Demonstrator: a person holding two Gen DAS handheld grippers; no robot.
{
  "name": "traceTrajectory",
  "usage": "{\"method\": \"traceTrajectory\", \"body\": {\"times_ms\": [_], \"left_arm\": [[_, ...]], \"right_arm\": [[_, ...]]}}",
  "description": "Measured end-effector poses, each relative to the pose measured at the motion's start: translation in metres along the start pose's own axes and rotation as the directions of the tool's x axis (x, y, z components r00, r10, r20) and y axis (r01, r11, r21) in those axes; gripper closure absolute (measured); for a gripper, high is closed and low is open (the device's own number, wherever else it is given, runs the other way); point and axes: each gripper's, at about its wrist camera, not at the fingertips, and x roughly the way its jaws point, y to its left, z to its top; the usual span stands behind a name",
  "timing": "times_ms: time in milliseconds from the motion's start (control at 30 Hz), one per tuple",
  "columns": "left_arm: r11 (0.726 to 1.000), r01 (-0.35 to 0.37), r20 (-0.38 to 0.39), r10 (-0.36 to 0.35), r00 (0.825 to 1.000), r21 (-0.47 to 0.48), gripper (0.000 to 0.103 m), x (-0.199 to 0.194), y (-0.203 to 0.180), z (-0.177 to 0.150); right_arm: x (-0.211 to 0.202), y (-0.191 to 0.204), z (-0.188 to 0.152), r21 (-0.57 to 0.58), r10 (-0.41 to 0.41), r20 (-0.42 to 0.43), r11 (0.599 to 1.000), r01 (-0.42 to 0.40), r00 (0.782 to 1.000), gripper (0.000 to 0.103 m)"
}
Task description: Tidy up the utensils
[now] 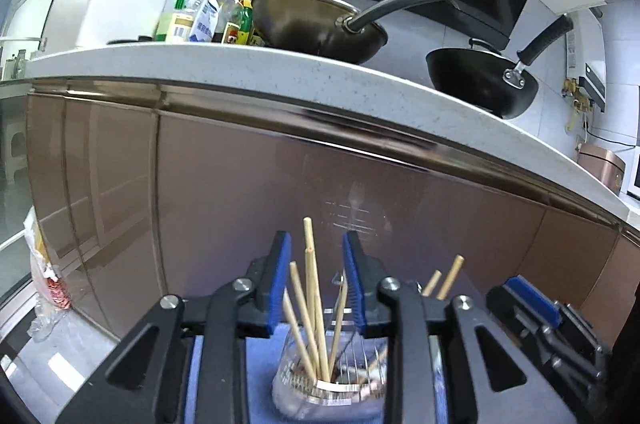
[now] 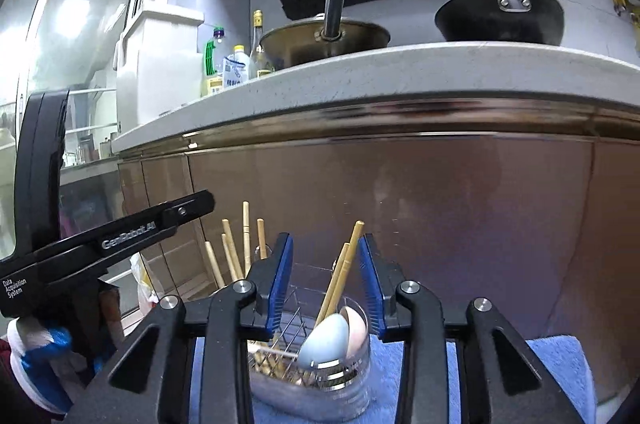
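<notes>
While jaws gape, chopsticks between (untouched), cabinet near.

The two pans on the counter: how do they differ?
The left pan is bronze-toned metal with a long bare steel handle; the right pan is black, its handle riveted on and ending in a black grip. The right pan looks smaller. Both sit on the white countertop, handles pointing outward.

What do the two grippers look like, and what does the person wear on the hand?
Both grippers, left and right, are black linkage frames with silver pivot bolts. Their fingers carry blue ribbed pads. The right wrist view shows the left gripper's side printed in white: "GenRobot.AI" and "Data Acquisition System". The hand under it wears a blue and white glove.
</notes>
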Motion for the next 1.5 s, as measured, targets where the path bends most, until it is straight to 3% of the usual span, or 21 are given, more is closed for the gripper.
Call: {"method": "traceTrajectory", "body": {"times_ms": [67,200,333,500,800,900,1000,1500], "left_arm": [[1.000,-0.002,-0.013,0.002,1.000,0.014,0.076,-0.017,-0.001,0.000],[0.999,-0.010,-0.044,0.012,0.999,0.032,0.061,-0.047,-0.003,-0.004],[0.998,-0.025,-0.092,0.030,0.995,0.058,0.058,-0.073,-0.005,-0.013],[0.994,-0.056,-0.140,0.069,0.988,0.093,0.058,-0.107,-0.009,-0.031],[0.983,-0.135,-0.147,0.152,0.977,0.122,0.057,-0.173,-0.009,-0.045],[0.977,-0.161,-0.125,0.179,0.976,0.142,0.043,-0.191,-0.013,-0.047],[0.974,-0.163,-0.104,0.181,0.978,0.159,0.041,-0.207,-0.018,-0.053],[0.945,-0.237,-0.031,0.250,0.968,0.224,0.036,-0.247,-0.029,-0.071]], "right_arm": [[-0.012,0.002,0.002,0.000,-0.008,-0.006,1.000,0.008,1.000,0.065],[-0.043,0.009,-0.001,0.008,-0.015,-0.034,1.000,0.015,0.999,0.062],[-0.072,0.018,-0.009,0.025,-0.022,-0.078,0.999,0.024,0.997,0.051],[-0.107,0.032,-0.027,0.020,-0.038,-0.148,0.999,0.041,0.988,0.049],[-0.179,0.040,-0.042,0.031,-0.093,-0.147,0.995,0.099,0.985,0.025],[-0.198,0.040,-0.046,0.043,-0.117,-0.141,0.991,0.124,0.983,0.011],[-0.211,0.040,-0.050,0.055,-0.136,-0.142,0.988,0.145,0.980,0.000],[-0.249,0.051,-0.065,-0.021,-0.209,-0.168,0.978,0.208,0.963,0.000]]}}
